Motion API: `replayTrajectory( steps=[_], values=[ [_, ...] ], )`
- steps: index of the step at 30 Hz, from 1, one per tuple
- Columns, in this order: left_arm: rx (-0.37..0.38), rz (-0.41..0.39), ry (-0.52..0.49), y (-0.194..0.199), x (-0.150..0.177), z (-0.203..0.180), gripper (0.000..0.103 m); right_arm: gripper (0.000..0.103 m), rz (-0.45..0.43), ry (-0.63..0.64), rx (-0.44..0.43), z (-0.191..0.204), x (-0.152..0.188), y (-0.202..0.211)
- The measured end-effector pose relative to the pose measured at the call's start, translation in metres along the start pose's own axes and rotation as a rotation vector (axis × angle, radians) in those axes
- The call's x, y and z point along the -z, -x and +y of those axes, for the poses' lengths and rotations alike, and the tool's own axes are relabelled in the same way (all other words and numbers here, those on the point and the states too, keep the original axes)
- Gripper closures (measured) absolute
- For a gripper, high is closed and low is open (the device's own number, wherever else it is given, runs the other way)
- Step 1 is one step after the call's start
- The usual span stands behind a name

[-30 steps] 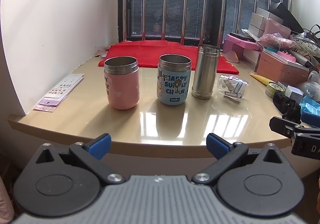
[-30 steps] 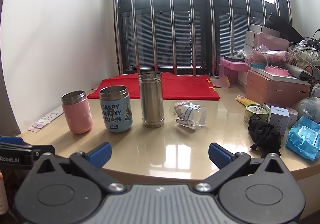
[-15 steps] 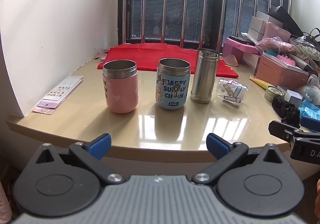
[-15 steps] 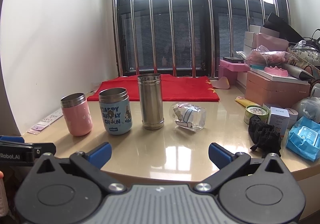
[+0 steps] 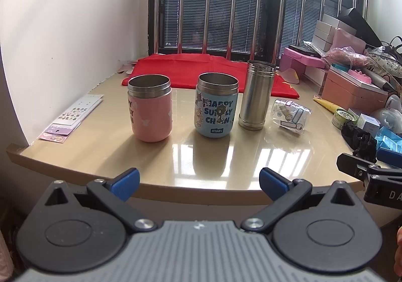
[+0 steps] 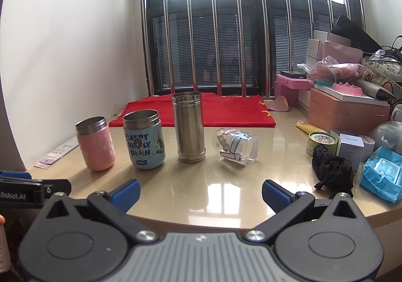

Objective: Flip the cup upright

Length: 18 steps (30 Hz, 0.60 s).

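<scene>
Right wrist view has the clear cup [image 6: 236,147] on its side on the desk [image 6: 226,186] at 12 o'clock (long axis roughly crosswise), nearer the right tongs [image 6: 200,190], both tongs spread wide, empty.

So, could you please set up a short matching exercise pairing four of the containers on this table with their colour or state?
Things:
1. shortest cup at the left end
2. cartoon-printed cup
3. tall cylinder
4. clear glass cup

Descriptions:
A. lying on its side
B. bare steel, upright
C. pink, upright
D. light blue, upright

Pairs: 1-C, 2-D, 3-B, 4-A
</scene>
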<state>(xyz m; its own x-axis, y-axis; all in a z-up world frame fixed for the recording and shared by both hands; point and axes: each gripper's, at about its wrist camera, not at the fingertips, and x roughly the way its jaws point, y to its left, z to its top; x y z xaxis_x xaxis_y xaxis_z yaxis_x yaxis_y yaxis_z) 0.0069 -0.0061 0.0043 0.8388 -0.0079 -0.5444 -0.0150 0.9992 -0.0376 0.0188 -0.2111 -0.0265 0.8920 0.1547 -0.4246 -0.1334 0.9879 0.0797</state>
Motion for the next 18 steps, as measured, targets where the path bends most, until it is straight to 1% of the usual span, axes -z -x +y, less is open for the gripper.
replayTrajectory(
  steps=[18],
  values=[
    [-0.001, -0.005, 0.006, 0.0003, -0.0013, -0.0005, 0.000, 0.000, -0.002, 0.002, -0.003, 0.0007, -0.0021, 0.0017]
  ],
)
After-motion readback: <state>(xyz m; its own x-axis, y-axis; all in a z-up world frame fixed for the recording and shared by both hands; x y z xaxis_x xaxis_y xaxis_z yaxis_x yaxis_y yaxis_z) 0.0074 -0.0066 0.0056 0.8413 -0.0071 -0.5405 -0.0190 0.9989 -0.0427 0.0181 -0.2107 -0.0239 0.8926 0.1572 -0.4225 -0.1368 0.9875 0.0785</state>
